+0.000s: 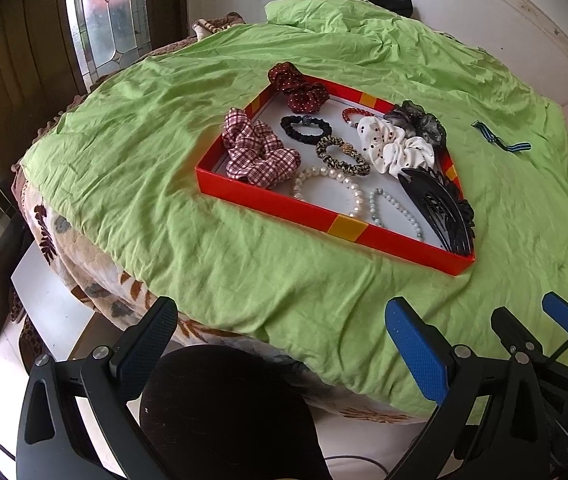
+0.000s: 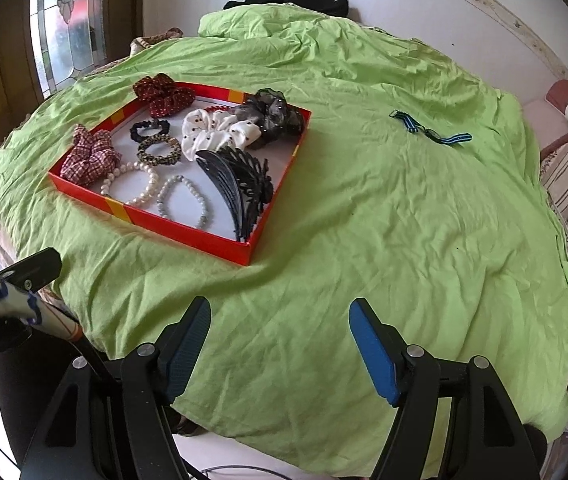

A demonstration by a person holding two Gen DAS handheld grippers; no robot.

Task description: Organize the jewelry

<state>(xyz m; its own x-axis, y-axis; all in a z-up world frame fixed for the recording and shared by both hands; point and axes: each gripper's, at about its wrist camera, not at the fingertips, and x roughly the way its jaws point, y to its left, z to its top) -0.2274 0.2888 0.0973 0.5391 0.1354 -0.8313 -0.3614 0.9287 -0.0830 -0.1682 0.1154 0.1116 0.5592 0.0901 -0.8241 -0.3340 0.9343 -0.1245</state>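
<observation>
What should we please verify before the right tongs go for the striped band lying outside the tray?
1. Right tongs open and empty: ok.
2. Left tongs open and empty: ok.
3. Blue-and-green striped band lying alone on the green cloth, nothing on it: ok.
4. Red cardboard tray flat on the cloth: ok.
5. Bare white floor left in the tray: ok, though little.
6. Band's clasp state: cannot tell.

Both wrist cams sit low at the near edge of the green cloth (image 1: 244, 264), looking fwd and down across it toward the far wall. Left cam is nearer the red tray (image 1: 324, 216), which sits centre frame. Right cam has the tray (image 2: 188, 232) upper left, striped band (image 2: 432, 132) upper right. The 2 views share cloth, tray, band (image 1: 502, 141).
</observation>
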